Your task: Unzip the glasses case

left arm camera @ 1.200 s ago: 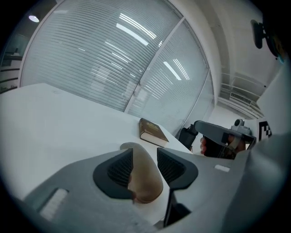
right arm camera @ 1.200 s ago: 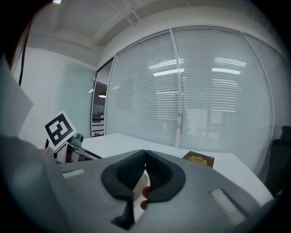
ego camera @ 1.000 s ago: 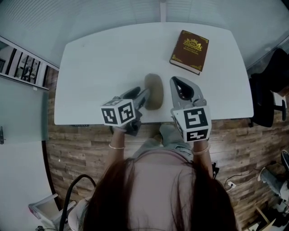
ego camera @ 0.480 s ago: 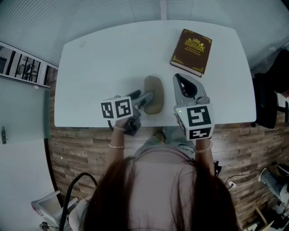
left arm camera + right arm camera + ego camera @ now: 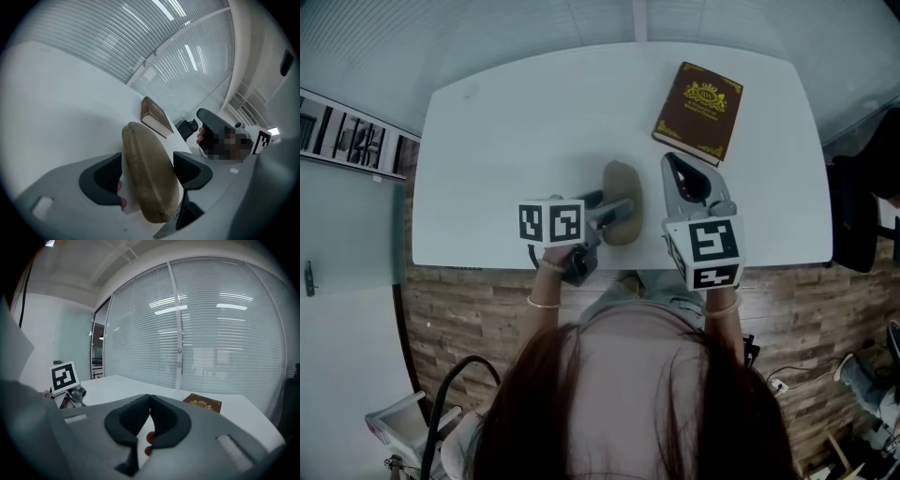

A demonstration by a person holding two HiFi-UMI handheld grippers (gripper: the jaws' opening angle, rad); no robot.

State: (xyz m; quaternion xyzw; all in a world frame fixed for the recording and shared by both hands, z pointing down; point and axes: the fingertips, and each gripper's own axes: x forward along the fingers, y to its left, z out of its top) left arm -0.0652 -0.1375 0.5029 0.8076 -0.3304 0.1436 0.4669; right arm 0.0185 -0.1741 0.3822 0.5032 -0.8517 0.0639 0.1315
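The tan, oblong glasses case (image 5: 621, 187) lies on the white table (image 5: 506, 131) near its front edge. My left gripper (image 5: 614, 208) comes in from the left, and its jaws are opening with the near end of the case between them. In the left gripper view the case (image 5: 150, 173) fills the gap of the left gripper (image 5: 149, 164), both pads close beside it. To the right of the case, my right gripper (image 5: 675, 169) points away over the table. Its jaws are shut with nothing in them, as the right gripper view shows for the right gripper (image 5: 150, 404).
A brown book with gold print (image 5: 698, 108) lies at the table's back right, beyond the right gripper; the book (image 5: 202, 403) also shows past the shut jaws. Slatted blinds run behind the table. A dark chair (image 5: 862, 187) stands off the table's right end.
My left gripper has moved right and rolled, and its jaws now flank the case's near end. The right gripper has shifted slightly right and away, still shut.
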